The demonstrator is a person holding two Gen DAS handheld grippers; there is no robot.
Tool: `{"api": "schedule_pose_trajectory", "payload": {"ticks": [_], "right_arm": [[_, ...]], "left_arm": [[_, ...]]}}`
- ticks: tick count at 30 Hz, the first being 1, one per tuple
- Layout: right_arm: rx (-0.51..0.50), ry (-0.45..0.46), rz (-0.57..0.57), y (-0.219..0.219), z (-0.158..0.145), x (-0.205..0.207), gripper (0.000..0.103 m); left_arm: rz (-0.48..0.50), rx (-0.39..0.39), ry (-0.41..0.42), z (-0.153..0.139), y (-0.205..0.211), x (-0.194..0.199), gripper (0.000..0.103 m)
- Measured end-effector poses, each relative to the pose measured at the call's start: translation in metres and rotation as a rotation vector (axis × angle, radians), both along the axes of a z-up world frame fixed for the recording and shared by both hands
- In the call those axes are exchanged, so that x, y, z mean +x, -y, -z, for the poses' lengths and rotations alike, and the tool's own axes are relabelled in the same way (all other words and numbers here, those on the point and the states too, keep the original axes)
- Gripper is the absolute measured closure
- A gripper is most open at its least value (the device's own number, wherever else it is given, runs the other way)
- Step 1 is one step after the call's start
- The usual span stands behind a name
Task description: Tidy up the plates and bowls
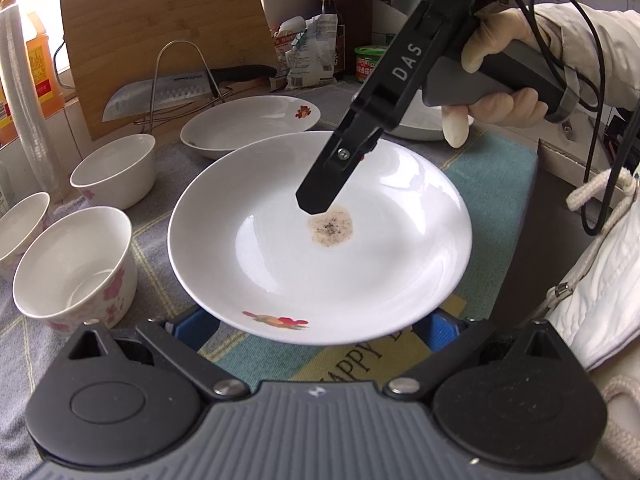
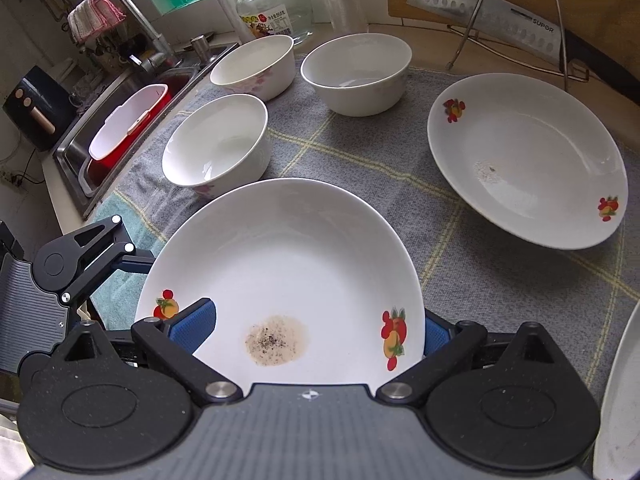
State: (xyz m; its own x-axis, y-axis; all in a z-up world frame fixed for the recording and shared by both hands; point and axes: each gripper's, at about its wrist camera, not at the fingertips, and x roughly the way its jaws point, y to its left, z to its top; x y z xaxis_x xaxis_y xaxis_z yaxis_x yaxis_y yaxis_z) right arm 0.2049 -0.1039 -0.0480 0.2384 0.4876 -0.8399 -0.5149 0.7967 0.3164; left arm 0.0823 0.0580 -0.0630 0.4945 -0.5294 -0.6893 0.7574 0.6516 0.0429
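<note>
A white plate (image 2: 288,264) bearing a brown speckled stain (image 2: 276,340) is held at its near rim between the blue pads (image 2: 194,326) of the right claw (image 2: 316,332). The left claw (image 2: 132,258) is seen at the plate's left edge. Beyond, three white bowls (image 2: 216,144) and a second plate (image 2: 528,156) are set on a grey checked cloth (image 2: 360,152).

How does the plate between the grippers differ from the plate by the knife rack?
The near plate sits tilted with both grippers at its rim; the far plate rests alone on the cloth. The near plate holds a distinct brown, speckled residue patch; the far plate shows only a faint smear. The near plate lies beside the bowls, the far plate beside the knife rack. Both are white with fruit decals.
</note>
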Motion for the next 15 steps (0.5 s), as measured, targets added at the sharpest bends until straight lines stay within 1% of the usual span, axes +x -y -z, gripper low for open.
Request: {"api": "schedule_pose_trajectory", "payload": {"ticks": [7, 15], "right_arm": [[0.004, 0.026, 0.042, 0.037, -0.009, -0.004, 0.000], [0.006, 0.053, 0.103, 0.087, -0.016, -0.010, 0.000]], "left_arm": [[0.035, -0.002, 0.001, -0.005, 0.028, 0.010, 0.002], [0.092, 0.000, 0.011, -0.011, 0.072, 0.018, 0.002]]}}
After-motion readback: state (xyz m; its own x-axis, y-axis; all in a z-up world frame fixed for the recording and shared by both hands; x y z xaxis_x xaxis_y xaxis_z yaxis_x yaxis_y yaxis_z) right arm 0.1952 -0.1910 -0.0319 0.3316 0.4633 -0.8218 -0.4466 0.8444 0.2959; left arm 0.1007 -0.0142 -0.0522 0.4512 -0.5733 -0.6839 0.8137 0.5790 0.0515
